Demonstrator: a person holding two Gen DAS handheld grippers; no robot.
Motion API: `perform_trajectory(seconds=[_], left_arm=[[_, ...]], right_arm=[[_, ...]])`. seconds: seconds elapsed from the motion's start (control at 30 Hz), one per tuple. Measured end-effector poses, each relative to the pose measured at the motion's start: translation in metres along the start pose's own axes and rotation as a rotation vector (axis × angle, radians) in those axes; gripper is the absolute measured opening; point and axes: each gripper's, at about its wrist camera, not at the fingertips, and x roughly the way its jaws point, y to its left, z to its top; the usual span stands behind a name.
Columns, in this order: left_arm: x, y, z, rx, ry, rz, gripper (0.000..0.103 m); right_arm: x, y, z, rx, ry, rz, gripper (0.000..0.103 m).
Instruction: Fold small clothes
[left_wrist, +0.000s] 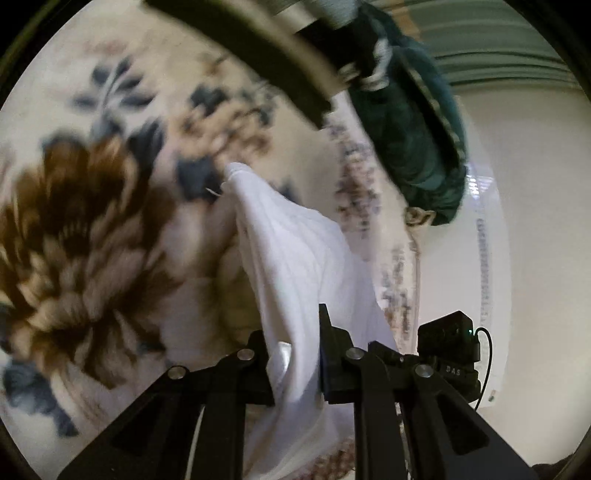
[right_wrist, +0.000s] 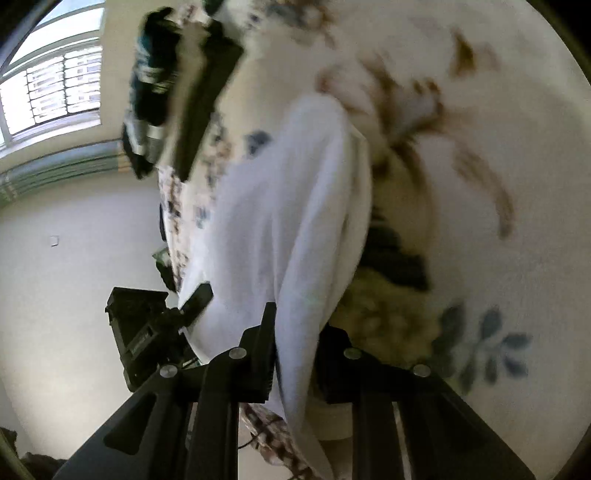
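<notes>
Both grippers held the one white cloth (left_wrist: 295, 258), and that double grip made sense: with an edge pinched at each end you had it lifted off the bed (left_wrist: 92, 221), so it could hang, shed its wrinkles and be laid down again in a fold. It was bunched into long vertical pleats rather than spread flat, which suggests, as I judge it, that you were mid-carry, with the fold itself not yet made.

In the left wrist view the cloth ran straight down through the left gripper (left_wrist: 297, 354); the jaws were pressed onto it from either side, with fabric spilling both above and below them. In the right wrist view it was the same story: the right gripper (right_wrist: 295, 347) had its jaws pinching a gathered edge, the cloth rising in a broad swell ahead of them and trailing beneath. The left gripper (right_wrist: 195, 299) showed there too, touching the cloth's far edge, near the right one.

Under the cloth lay the bed's floral cover, cream with brown blooms and blue leaves, heavily blurred. Further off, near the bed's edge, sat a dark teal garment (left_wrist: 413, 122) beside a dark flat strip I cannot identify. Beyond were a pale wall and a window (right_wrist: 55, 81).
</notes>
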Motion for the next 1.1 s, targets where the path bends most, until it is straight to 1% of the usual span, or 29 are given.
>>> perform_trajectory(seconds=[0.13,0.2,0.23,0.27,0.33,0.4,0.43,0.47,0.5,0.57,0.6,0.63,0.7,0.73,0.8,0.83,0.87,0.93,0.97,1.0,1.03,1.07,1.1], left_arm=[[-0.045,-0.046,0.040,0.059,-0.042,-0.040,0.013],[-0.070,-0.075,0.074,0.103,-0.074,-0.053,0.013],[-0.076,-0.081,0.085,0.115,-0.084,-0.059,0.013],[-0.087,-0.092,0.104,0.137,-0.098,-0.062,0.013],[-0.104,-0.112,0.144,0.179,-0.131,-0.052,0.013],[-0.113,-0.123,0.179,0.203,-0.160,-0.039,0.013],[-0.116,-0.129,0.206,0.220,-0.179,-0.031,0.013],[-0.116,-0.131,0.226,0.226,-0.191,-0.017,0.013],[-0.116,-0.131,0.242,0.229,-0.201,-0.007,0.013],[-0.111,-0.125,0.288,0.233,-0.223,0.017,0.013],[-0.107,-0.121,0.302,0.239,-0.229,0.029,0.013],[-0.099,-0.110,0.323,0.236,-0.227,0.045,0.014],[-0.084,-0.095,0.347,0.231,-0.222,0.085,0.014],[-0.075,-0.085,0.359,0.231,-0.208,0.111,0.014],[-0.052,-0.064,0.378,0.218,-0.174,0.192,0.017],[-0.044,-0.055,0.379,0.215,-0.154,0.202,0.017],[-0.040,-0.049,0.382,0.211,-0.147,0.204,0.017],[-0.039,-0.046,0.380,0.211,-0.153,0.209,0.022],[-0.040,-0.049,0.376,0.217,-0.161,0.236,0.025],[-0.041,-0.054,0.375,0.226,-0.167,0.301,0.044],[-0.041,-0.062,0.371,0.247,-0.173,0.396,0.066],[-0.042,-0.068,0.366,0.271,-0.183,0.440,0.072],[-0.044,-0.073,0.361,0.292,-0.202,0.476,0.077]], right_arm=[[-0.029,0.062,0.007,-0.049,-0.069,0.008,0.019],[-0.040,0.104,0.019,-0.086,-0.103,0.019,0.019],[-0.046,0.121,0.025,-0.104,-0.121,0.023,0.019],[-0.049,0.147,0.036,-0.129,-0.145,0.028,0.019],[-0.051,0.181,0.057,-0.157,-0.176,0.042,0.019],[-0.048,0.215,0.086,-0.189,-0.203,0.056,0.019],[-0.043,0.230,0.101,-0.199,-0.215,0.065,0.019],[-0.036,0.246,0.124,-0.207,-0.225,0.080,0.019],[-0.029,0.256,0.141,-0.218,-0.231,0.085,0.019],[-0.013,0.275,0.179,-0.235,-0.242,0.097,0.019],[-0.001,0.285,0.201,-0.247,-0.240,0.093,0.019],[0.009,0.292,0.220,-0.258,-0.239,0.086,0.019],[0.033,0.299,0.260,-0.264,-0.230,0.064,0.019],[0.048,0.301,0.279,-0.267,-0.224,0.040,0.019],[0.069,0.298,0.303,-0.268,-0.207,-0.002,0.019],[0.082,0.296,0.316,-0.262,-0.189,-0.040,0.019],[0.089,0.293,0.321,-0.267,-0.175,-0.067,0.019],[0.097,0.289,0.329,-0.268,-0.160,-0.125,0.020],[0.095,0.284,0.327,-0.260,-0.152,-0.136,0.024],[0.092,0.285,0.325,-0.261,-0.159,-0.163,0.034],[0.089,0.288,0.323,-0.273,-0.178,-0.216,0.043],[0.083,0.294,0.318,-0.296,-0.205,-0.291,0.058],[0.079,0.300,0.312,-0.320,-0.228,-0.355,0.060]])
